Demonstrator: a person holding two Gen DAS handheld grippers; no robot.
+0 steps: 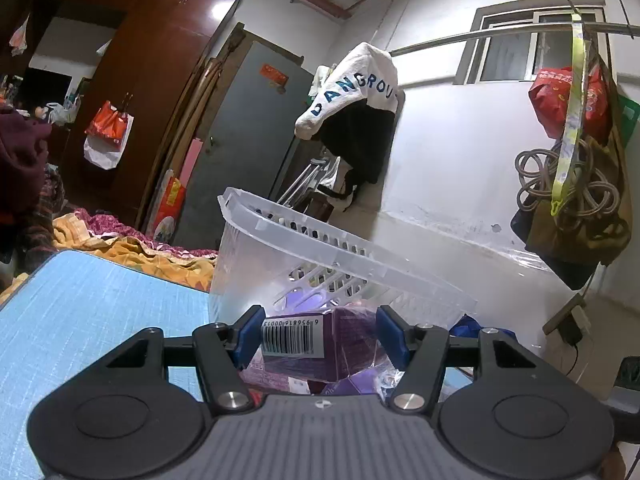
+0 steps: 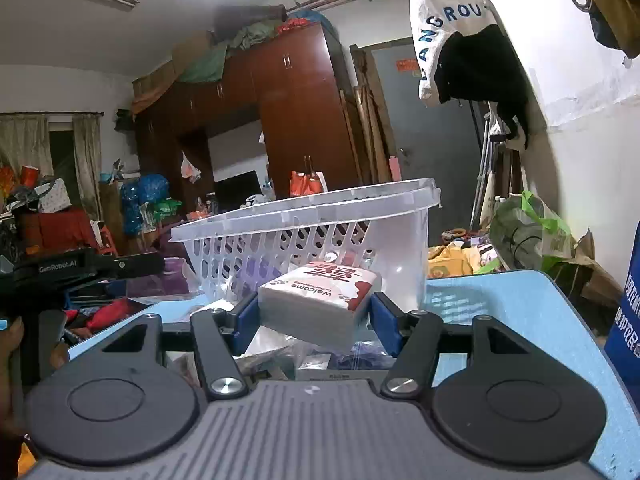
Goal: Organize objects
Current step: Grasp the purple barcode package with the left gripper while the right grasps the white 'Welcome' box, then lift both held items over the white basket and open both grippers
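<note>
A clear plastic basket (image 1: 280, 224) with slotted walls stands on the blue table (image 1: 80, 312); it also shows in the right wrist view (image 2: 304, 208). My left gripper (image 1: 320, 334) is shut on a purple packet (image 1: 344, 340) with a barcode label, held just in front of the basket. My right gripper (image 2: 316, 310) is shut on a white tissue pack (image 2: 320, 300) with red print, held above the table close to the basket. The left gripper's black body (image 2: 80, 270) shows at the left of the right wrist view.
More purple and clear-wrapped packets (image 2: 320, 356) lie on the table under my right gripper. A blue box (image 2: 628, 308) stands at the table's right edge. Bedding (image 1: 132, 248) lies beyond the table. A white wall (image 1: 460, 160) with hanging clothes and bags is behind the basket.
</note>
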